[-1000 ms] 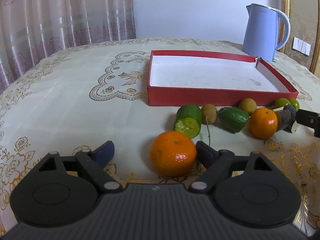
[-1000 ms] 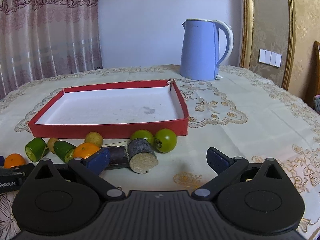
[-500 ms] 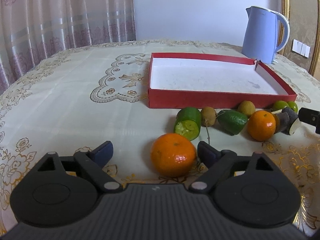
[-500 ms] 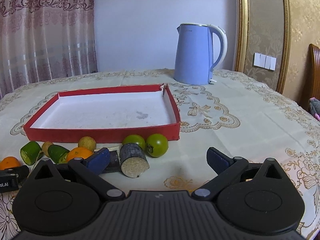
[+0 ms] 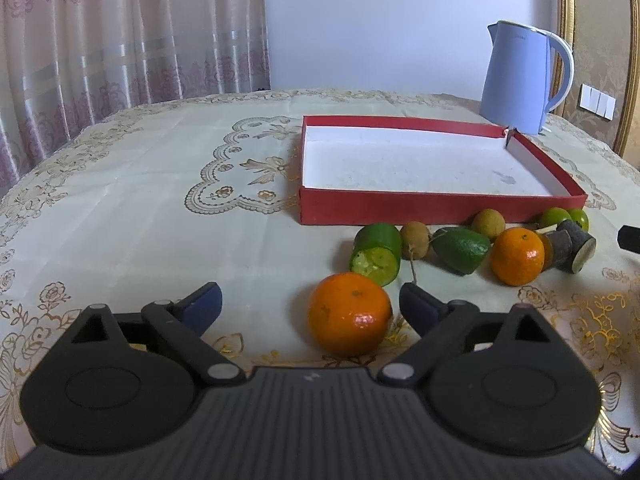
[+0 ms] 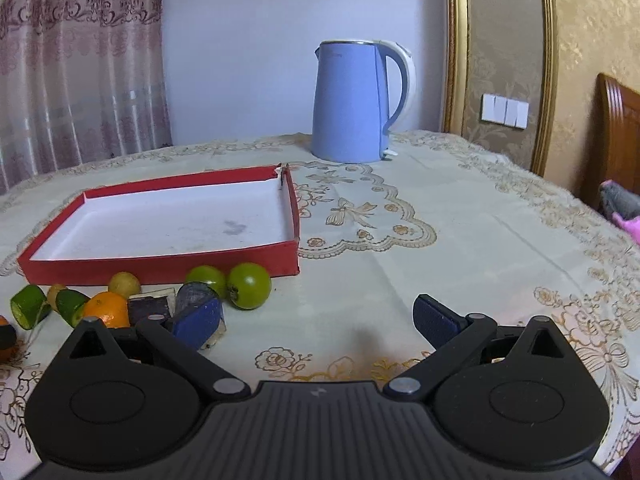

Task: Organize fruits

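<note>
So on the left side, the left gripper (image 5: pixel 310 300) sits low over the tablecloth (image 5: pixel 140 208) with its jaws spread wide and opening further; the near mandarin (image 5: pixel 349 313) rests on the cloth between them, close to the right-hand finger, and whether that pad touches it I can't tell, while the other finger is well clear. Just behind it is the row of fruit along the front wall of the red tray (image 5: pixel 440 208): a cut lime piece (image 5: pixel 378 253), a small brown longan (image 5: pixel 415 239), another lime chunk (image 5: pixel 461 249), a second longan (image 5: pixel 488 223), a second mandarin (image 5: pixel 518 255), two dark sugarcane pieces (image 5: pixel 572 245) and a pair of green round fruits (image 5: pixel 564 218) right against the tray. The tray itself has nothing in it, just a white floor with a smudge. Moving right, the right gripper (image 6: pixel 318 318) also has its fingers spread wide with only bare cloth between them; its left finger (image 6: pixel 198 320) sits in front of the sugarcane, and the green fruits (image 6: pixel 248 285) are just beyond it. A blue kettle (image 6: pixel 352 100) stands behind the tray's far right corner, with a wooden chair (image 6: pixel 620 140) at the right edge.
</note>
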`<state>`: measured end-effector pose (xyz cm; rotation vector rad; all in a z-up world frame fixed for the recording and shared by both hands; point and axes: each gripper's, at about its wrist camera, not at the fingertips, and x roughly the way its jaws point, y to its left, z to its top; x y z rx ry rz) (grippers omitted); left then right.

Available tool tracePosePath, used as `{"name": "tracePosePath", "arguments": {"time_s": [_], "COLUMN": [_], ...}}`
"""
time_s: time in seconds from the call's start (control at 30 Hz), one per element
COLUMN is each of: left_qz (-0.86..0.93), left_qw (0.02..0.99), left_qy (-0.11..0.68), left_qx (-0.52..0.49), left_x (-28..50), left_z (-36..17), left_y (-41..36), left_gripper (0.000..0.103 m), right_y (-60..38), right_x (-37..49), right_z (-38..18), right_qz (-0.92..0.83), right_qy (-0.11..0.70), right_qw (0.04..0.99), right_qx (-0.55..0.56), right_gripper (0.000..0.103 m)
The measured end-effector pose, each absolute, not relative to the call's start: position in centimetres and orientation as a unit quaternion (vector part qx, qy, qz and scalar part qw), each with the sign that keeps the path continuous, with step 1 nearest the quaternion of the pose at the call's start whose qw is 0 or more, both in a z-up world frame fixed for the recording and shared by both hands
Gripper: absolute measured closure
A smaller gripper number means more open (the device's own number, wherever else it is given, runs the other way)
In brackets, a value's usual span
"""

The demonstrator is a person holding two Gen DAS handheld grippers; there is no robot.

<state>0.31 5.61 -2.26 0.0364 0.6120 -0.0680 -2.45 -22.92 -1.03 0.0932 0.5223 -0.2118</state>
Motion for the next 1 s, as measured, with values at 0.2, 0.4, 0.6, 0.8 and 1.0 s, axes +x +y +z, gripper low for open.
{"name": "tracePosePath", "arguments": {"time_s": [0.2, 0.4, 0.6, 0.8, 1.0], "left_qz": [-0.031, -0.033, -0.032, -0.03, -0.033], "left_qw": [0.953, 0.952, 0.952, 0.952, 0.95], "left_qy": [0.301, 0.303, 0.305, 0.305, 0.309], "left_qx": [0.019, 0.021, 0.016, 0.022, 0.024], "left_x": [0.4, 0.4, 0.6, 0.7, 0.8], "left_z": [-2.3, -2.4, -2.5, -2.6, -2.8], "left_y": [5.6, 5.4, 5.6, 5.5, 5.4], "left_gripper": [0.005, 0.004, 0.004, 0.004, 0.006], "right_y": [-21.9, -20.4, -19.8, -19.0, -19.3], "right_x": [-2.2, -1.4, -1.1, -0.4, -0.3], "right_z": [-1.2, -1.4, -1.6, -2.3, -2.2], "right_qz": [-0.066, -0.038, -0.033, -0.022, -0.025], "right_qy": [0.262, 0.265, 0.266, 0.278, 0.279], "right_qw": [0.963, 0.964, 0.963, 0.96, 0.959], "right_qx": [0.023, -0.003, -0.023, -0.035, -0.027], "right_gripper": [0.0, 0.001, 0.006, 0.01, 0.01]}}
